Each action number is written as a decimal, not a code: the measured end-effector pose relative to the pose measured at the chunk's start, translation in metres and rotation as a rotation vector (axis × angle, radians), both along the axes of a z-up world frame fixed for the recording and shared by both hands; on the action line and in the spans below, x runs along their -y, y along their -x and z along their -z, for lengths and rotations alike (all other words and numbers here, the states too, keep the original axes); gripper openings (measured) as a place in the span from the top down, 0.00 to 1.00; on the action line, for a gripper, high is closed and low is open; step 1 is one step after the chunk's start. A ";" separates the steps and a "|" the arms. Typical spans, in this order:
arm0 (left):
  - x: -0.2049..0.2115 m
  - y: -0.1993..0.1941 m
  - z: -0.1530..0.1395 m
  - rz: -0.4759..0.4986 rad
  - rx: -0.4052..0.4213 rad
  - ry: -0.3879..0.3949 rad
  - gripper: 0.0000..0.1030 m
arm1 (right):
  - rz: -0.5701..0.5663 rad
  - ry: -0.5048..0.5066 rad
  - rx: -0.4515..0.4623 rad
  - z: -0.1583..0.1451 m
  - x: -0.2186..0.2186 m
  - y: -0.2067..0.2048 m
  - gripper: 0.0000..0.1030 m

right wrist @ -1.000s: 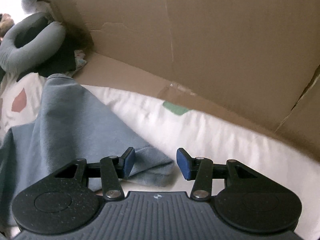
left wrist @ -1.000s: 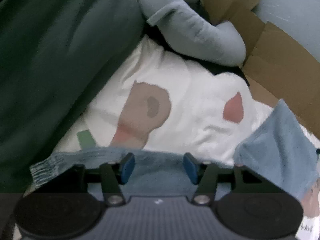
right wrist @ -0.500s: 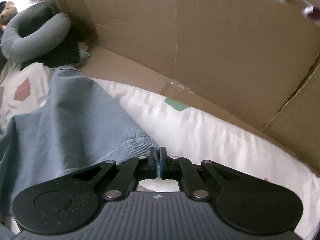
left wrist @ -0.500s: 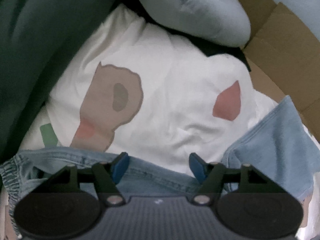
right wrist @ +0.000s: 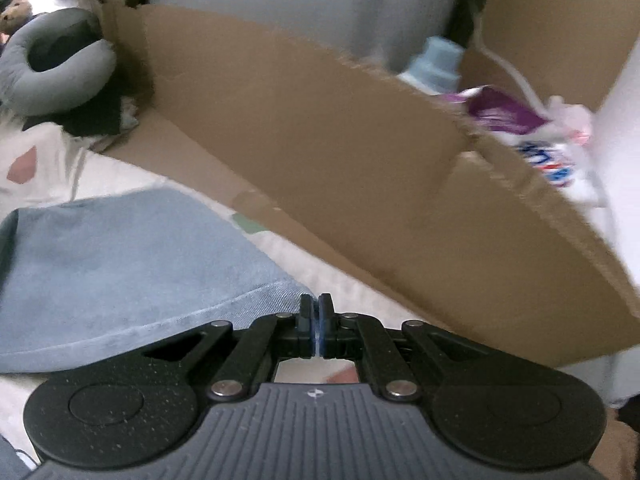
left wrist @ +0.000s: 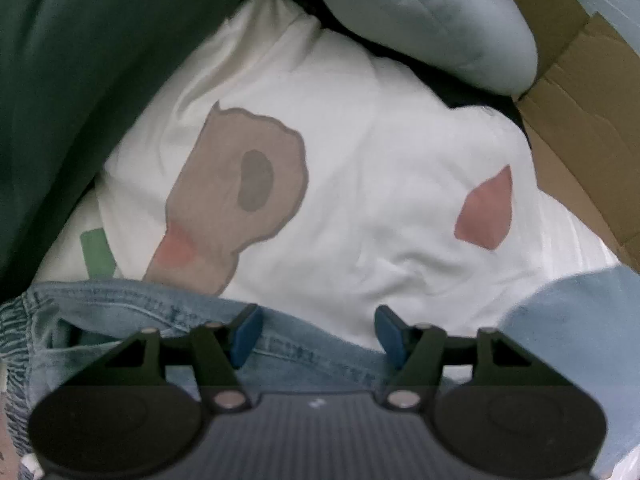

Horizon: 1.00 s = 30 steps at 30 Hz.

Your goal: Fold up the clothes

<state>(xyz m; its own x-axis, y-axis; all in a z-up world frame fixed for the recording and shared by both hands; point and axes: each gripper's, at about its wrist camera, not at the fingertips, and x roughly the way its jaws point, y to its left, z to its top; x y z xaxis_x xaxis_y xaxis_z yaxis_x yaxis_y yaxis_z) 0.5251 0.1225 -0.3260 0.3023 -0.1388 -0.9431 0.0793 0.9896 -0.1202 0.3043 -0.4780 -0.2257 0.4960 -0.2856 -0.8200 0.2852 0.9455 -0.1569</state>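
Observation:
Light blue jeans (left wrist: 120,304) lie on a white bed cover, waistband towards the left wrist view's lower edge. My left gripper (left wrist: 318,324) points steeply down over the waistband, open, and its blue pads (left wrist: 246,330) straddle the denim without pressing on it. One raised jeans leg (left wrist: 568,320) shows at the right. In the right wrist view that leg (right wrist: 120,264) spreads to the left, and its hem corner runs into my right gripper (right wrist: 316,308). That gripper is shut on the hem, with a thin strip of denim between the pads.
The white bed cover (left wrist: 360,200) carries brown, pink and green patches. Dark green cloth (left wrist: 80,80) fills the left. A grey neck pillow (right wrist: 60,76) lies at the far end. A tall cardboard wall (right wrist: 360,160) lines the right side, with a bottle (right wrist: 432,64) and packets behind it.
My right gripper has shut on the jeans' hem and risen with it, lifting the leg. My left gripper has dropped closer to the waistband, which now shows more.

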 end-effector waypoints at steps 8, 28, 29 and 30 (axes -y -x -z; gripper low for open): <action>-0.007 0.002 0.000 -0.039 -0.002 0.018 0.37 | 0.122 0.080 0.022 -0.041 0.029 0.042 1.00; -0.028 0.000 -0.027 -0.052 0.046 0.033 0.38 | 0.199 0.032 -0.191 -0.006 0.057 0.138 0.99; -0.027 0.001 -0.027 -0.048 0.046 0.027 0.38 | 0.195 0.028 -0.191 -0.006 0.059 0.141 0.99; -0.027 0.001 -0.028 -0.037 0.045 0.018 0.38 | 0.192 0.022 -0.192 -0.006 0.061 0.142 0.99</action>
<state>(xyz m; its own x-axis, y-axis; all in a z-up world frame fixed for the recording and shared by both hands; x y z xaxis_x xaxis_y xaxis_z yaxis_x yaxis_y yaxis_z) 0.5245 0.1493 -0.2981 0.3497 -0.1432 -0.9258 0.0479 0.9897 -0.1350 0.1619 -0.5387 -0.2202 0.2670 -0.3782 -0.8864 0.4221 0.8727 -0.2453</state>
